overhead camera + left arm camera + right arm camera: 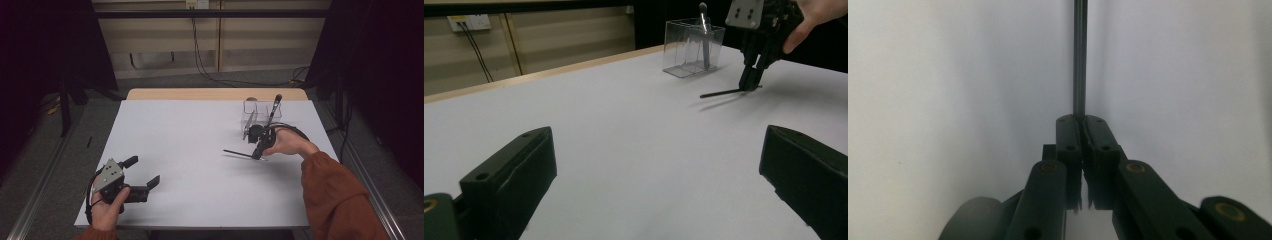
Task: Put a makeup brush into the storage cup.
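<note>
A thin black rod juts out level over the white table, just above its own shadow. My right gripper points down and is shut on one end of it. In the right gripper view the rod runs straight up from the closed jaw tips of the right gripper. My left gripper rests at the table's front left, open, with nothing between its jaws. The left gripper view looks between the wide-apart jaws of the left gripper toward the right gripper and the rod.
A clear plastic container stands just behind the right hand, with a dark long-handled tool leaning upright in it. A wooden strip edges the table's far side. Cables hang down the wall behind.
</note>
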A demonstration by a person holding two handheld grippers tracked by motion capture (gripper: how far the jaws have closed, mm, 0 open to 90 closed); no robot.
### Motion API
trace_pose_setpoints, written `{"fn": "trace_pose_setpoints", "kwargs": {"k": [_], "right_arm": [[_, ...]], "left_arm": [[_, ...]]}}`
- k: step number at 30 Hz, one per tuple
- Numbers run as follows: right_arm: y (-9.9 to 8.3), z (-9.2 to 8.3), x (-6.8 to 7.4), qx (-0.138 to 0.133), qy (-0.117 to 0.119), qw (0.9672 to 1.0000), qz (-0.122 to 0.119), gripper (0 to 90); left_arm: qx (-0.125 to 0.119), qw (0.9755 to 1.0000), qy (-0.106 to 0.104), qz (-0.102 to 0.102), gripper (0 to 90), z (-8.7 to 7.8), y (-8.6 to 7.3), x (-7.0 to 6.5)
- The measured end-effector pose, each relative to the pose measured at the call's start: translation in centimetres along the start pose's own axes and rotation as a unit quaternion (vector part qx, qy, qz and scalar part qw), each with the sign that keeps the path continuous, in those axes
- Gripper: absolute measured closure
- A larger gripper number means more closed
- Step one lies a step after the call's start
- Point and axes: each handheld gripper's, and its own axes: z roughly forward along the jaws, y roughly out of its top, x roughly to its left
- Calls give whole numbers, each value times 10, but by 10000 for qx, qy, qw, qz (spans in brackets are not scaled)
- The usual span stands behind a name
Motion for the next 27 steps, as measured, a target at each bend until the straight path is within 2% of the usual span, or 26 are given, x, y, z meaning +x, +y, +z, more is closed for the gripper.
{"fn": "trace_pose_setpoints", "kwargs": {"k": [2, 6, 7, 10, 14, 16, 19, 22, 25, 26, 27], "right_arm": [[-3, -4, 0, -203, 0, 9998, 9, 867], [-8, -7, 2, -417, -7, 9991, 122, 867], [-9, -8, 2, -484, 41, 9986, 210, 867], [-15, -8, 1, -845, -22, 9958, 342, 867], [-23, -14, 1, -1369, -100, 9892, 513, 867], [-27, -16, 3, -1531, -179, 9864, 571, 868], [-34, -16, 4, -1886, -335, 9792, 663, 868], [-39, -18, 6, -2208, -372, 9721, 703, 868], [-43, -19, 8, -2438, -391, 9658, 789, 868], [-44, -18, 10, -2511, -486, 9634, 803, 868], [-45, -17, 10, -2541, -525, 9625, 797, 868]], "left_arm": [[-1, 10000, -3, 6, 19, 0, 0, 0], [-3, 10000, 2, 5, 19, 0, 0, 0], [2, 10000, 2, 10, 19, 0, 0, 0], [-6, 10000, 6, 7, 19, -1, 0, 0], [6, 10000, 8, -4, 19, 0, 0, 0], [4, 10000, 4, 6, 19, 0, 0, 0], [-6, 10000, 8, 12, 19, -1, 0, 0], [-3, 10000, 11, 4, 19, 0, 0, 0], [-3, 10000, 11, 10, 19, 0, 0, 0], [-3, 10000, 11, 10, 19, 0, 0, 0], [-4, 10000, 11, 14, 19, -1, 0, 0]]}}
